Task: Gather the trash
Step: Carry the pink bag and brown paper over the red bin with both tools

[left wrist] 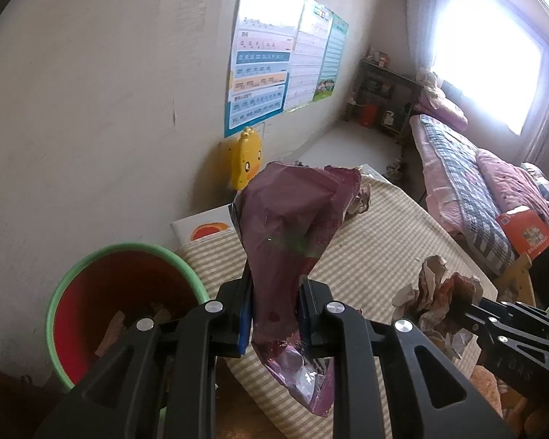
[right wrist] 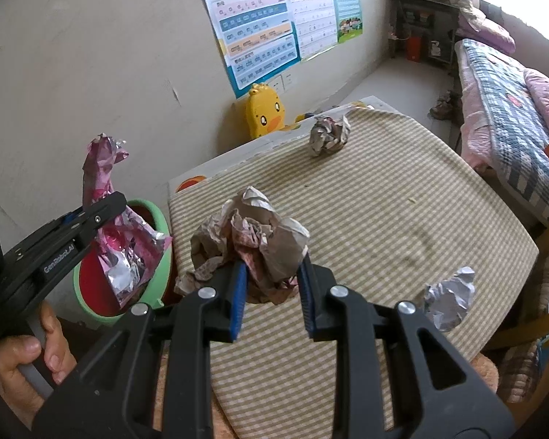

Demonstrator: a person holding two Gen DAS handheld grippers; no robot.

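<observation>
Roughly halfway, I'd say. Left claw (left wrist: 276,314) is clamped on the purple snack bag (left wrist: 292,226), just beside the red bin (left wrist: 128,292) off the worktop's (right wrist: 384,201) left edge. Right claw (right wrist: 271,285) grips a brown paper wad (right wrist: 252,237) near that edge. A newspaper ball (right wrist: 329,135) at the far edge and a foil scrap (right wrist: 448,298) by the right edge remain.

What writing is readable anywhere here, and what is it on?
"GenRobot.AI": on the side of the left tongs.
Purple snack bag: printed characters, mirrored, unreadable.
Wall posters: rows of small letters, too blurred.
Orange box: print too small.
</observation>
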